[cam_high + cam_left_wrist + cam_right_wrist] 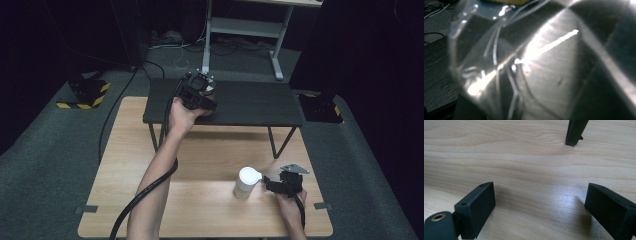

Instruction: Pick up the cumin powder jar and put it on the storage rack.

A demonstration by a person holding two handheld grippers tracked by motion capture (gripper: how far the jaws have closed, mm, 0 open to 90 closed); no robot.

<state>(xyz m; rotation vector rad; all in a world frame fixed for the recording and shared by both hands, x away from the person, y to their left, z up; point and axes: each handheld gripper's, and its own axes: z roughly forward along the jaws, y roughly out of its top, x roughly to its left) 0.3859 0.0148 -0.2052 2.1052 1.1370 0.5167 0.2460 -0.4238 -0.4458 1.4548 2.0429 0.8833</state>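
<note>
The left gripper (206, 91), clamped on a shiny metal cup (544, 65), reached the black shelf (250, 102) at twelve o'clock; setting down seemed next. The right gripper (266, 181) stood apart beside the white cup (247, 182).

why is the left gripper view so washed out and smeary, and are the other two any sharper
Left gripper view: a shiny metal thing sits right against the lens, out of focus, with blown-out glare streaks. Right gripper view: sharp, wood grain of the table crisp, open jaws casting soft shadows. High view: table lit, surroundings dark, white cylinder slightly overexposed.
</note>
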